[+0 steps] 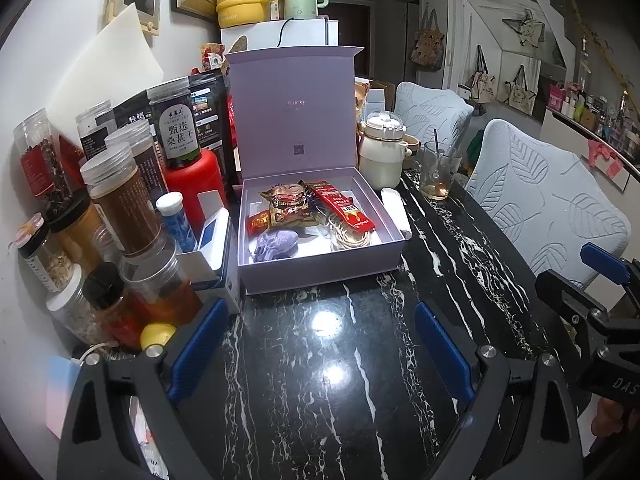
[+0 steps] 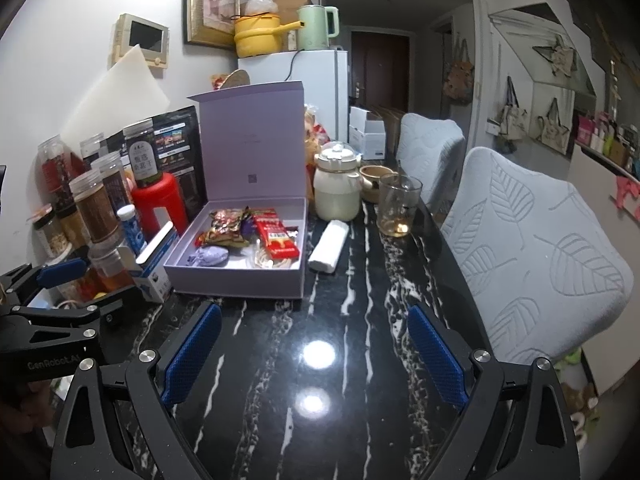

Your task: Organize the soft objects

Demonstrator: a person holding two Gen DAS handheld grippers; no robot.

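Looking ahead from both hands, the lavender box (image 1: 320, 268) sits on the table (image 1: 340, 360) with its lid standing up at the back. The soft things are already inside it: a purple squishy lump (image 1: 276, 245) near the front left corner, crinkly snack packs (image 1: 286, 204) in the middle, and a red packet (image 1: 344, 206) lying slantwise toward the right side.

One soft thing is not in the box. A white rolled bundle (image 2: 328, 250) lies on the table just beside the box's right wall. Its long side points away from the hands, toward the cream pot (image 2: 336, 188) and the glass (image 2: 398, 204).

The left hand-held gripper (image 1: 320, 344) is spread wide and holds nothing. It faces the front of the box. The right hand-held gripper (image 2: 316, 354) is also spread wide and holds nothing. I think the right one is nearer to the white bundle, which lies straight ahead of it and a bit farther up the table.

The table is black, shiny stone with white streaks. Jars (image 1: 116, 200) crowd the left side, and two pale blue chairs (image 2: 532, 264) stand on the right.
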